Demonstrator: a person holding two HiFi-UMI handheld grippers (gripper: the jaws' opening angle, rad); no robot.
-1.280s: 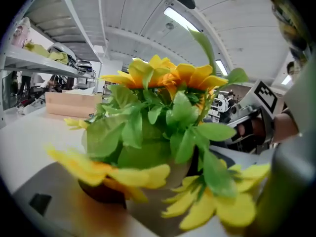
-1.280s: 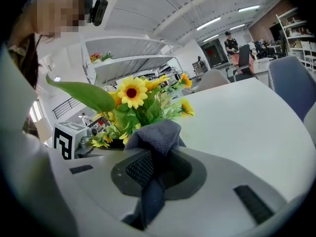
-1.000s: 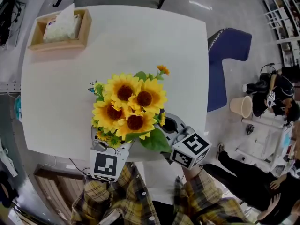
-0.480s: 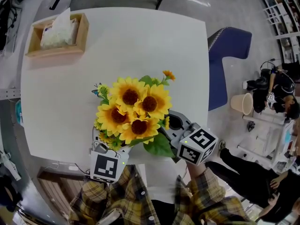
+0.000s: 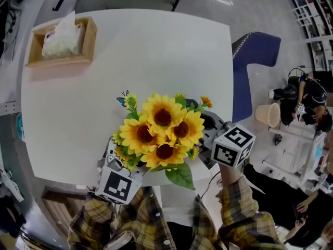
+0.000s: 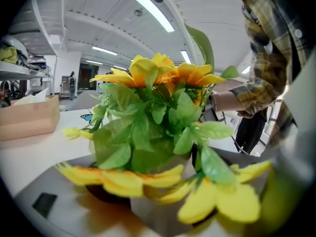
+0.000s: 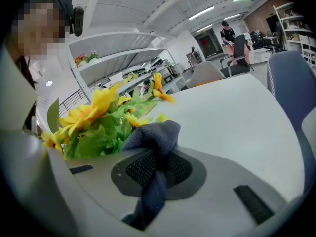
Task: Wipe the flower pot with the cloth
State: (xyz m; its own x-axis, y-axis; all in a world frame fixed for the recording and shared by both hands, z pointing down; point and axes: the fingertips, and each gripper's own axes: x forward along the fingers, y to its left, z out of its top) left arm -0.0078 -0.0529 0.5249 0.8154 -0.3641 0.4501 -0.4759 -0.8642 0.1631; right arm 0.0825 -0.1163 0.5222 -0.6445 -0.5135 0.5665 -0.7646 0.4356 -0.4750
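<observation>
Here, nearest me, plaid sleeves (image 5: pixel 104 223) lead to both grippers at the table's near edge. The left gripper (image 6: pixel 148 177) has its grey jaws spread wide and pressed on the flower pot (image 6: pixel 158 209). The pot is smooth, pale and rounded, and it sits between the jaws by that near edge. Yellow petals and green leaves droop over it and hide most of its wall. The right gripper (image 7: pixel 158 167) is clamped on the cloth (image 7: pixel 155 135), a dark blue ribbed knit bunched into a soft knot above the black, cross-hatched pads. This gripper sits just beside the bouquet, on its right. I cannot tell whether the cloth touches the pot, because foliage blocks the view. From above, the sunflowers (image 5: pixel 162 134) form a dense yellow dome with brown centres that covers the pot entirely. A small blue butterfly (image 5: pixel 123 96) perches at the dome's far left. Beyond lies the smooth white table (image 5: pixel 156 51), square with rounded corners. An open wooden tissue box (image 5: pixel 58 35) stands at its far left corner. A blue chair (image 5: pixel 255 51) sits off the right edge.
</observation>
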